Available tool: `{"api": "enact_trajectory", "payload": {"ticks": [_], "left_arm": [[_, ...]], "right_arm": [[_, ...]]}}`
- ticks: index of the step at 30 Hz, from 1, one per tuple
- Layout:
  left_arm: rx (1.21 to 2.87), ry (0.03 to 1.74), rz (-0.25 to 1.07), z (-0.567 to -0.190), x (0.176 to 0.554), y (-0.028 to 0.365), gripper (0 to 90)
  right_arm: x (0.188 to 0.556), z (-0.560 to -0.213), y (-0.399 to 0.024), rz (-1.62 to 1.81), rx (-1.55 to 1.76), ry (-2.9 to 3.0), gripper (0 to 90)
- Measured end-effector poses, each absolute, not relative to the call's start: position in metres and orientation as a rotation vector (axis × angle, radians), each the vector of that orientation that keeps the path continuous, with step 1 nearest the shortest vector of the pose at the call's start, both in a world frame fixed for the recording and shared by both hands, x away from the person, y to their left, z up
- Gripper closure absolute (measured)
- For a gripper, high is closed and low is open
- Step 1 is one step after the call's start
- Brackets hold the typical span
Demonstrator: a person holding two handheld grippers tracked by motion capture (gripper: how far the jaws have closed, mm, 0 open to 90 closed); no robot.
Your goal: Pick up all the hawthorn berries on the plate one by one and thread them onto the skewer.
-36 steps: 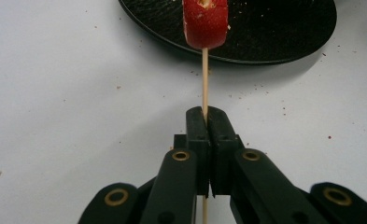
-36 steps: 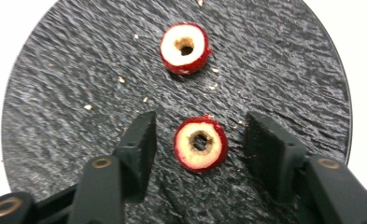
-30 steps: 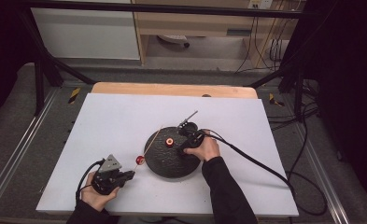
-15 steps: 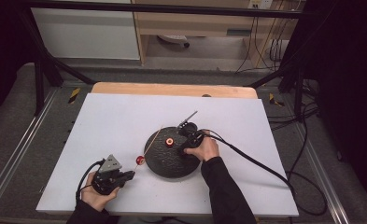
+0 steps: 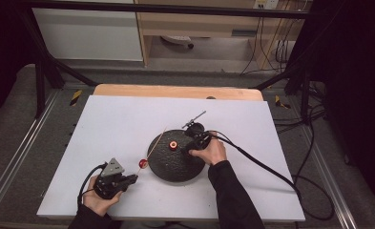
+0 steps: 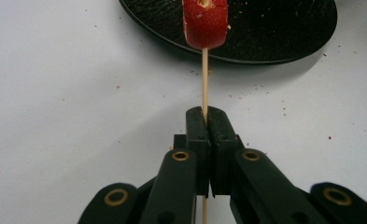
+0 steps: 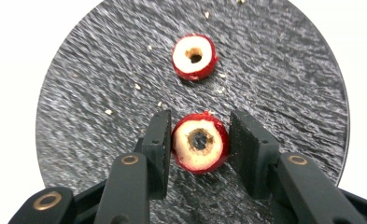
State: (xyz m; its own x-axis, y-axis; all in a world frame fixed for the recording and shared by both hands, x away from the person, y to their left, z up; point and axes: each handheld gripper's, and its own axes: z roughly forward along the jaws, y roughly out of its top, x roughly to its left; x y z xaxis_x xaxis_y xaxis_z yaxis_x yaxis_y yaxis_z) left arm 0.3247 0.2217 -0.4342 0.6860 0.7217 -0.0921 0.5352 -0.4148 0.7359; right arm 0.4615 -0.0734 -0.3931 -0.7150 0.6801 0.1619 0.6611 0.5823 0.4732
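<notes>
At the near left of the white table (image 5: pixel 104 119), a thin wooden skewer (image 6: pixel 204 79) is clamped between the fully closed jaws of the left gripper (image 5: pixel 128 180), which is held low over the tabletop. One cored red fruit piece (image 6: pixel 205 28) is already threaded on the skewer (it hangs just at the near edge of the plate). Further right, a round black plate (image 5: pixel 175 164) is set on the table, and a second cored piece (image 7: pixel 194 57) lies loose on it. Over the plate, the right gripper (image 7: pixel 201 140) is lowered around a third cored piece (image 7: pixel 201 143): the left pad is seen touching the fruit, while a narrow gap is left at the right pad, so no firm grip is shown, the jaws having just been closing.
</notes>
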Motion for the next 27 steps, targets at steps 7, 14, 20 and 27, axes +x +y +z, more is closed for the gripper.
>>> {"api": "enact_trajectory", "payload": {"ticks": [7,14,20,27], "left_arm": [[2.113,0.964,0.308,-0.433,0.324,0.222,88.5],[2.107,0.967,0.306,-0.433,0.324,0.222,88.5],[2.102,0.968,0.307,-0.433,0.324,0.222,88.5],[2.098,0.969,0.304,-0.432,0.323,0.221,88.5]], "right_arm": [[0.454,-0.382,-0.077,0.888,1.176,2.723,60.5],[0.446,-0.375,-0.083,1.025,1.203,2.655,60.6],[0.440,-0.371,-0.088,1.175,1.212,2.571,60.7],[0.434,-0.368,-0.098,1.379,1.266,2.429,60.7]]}}
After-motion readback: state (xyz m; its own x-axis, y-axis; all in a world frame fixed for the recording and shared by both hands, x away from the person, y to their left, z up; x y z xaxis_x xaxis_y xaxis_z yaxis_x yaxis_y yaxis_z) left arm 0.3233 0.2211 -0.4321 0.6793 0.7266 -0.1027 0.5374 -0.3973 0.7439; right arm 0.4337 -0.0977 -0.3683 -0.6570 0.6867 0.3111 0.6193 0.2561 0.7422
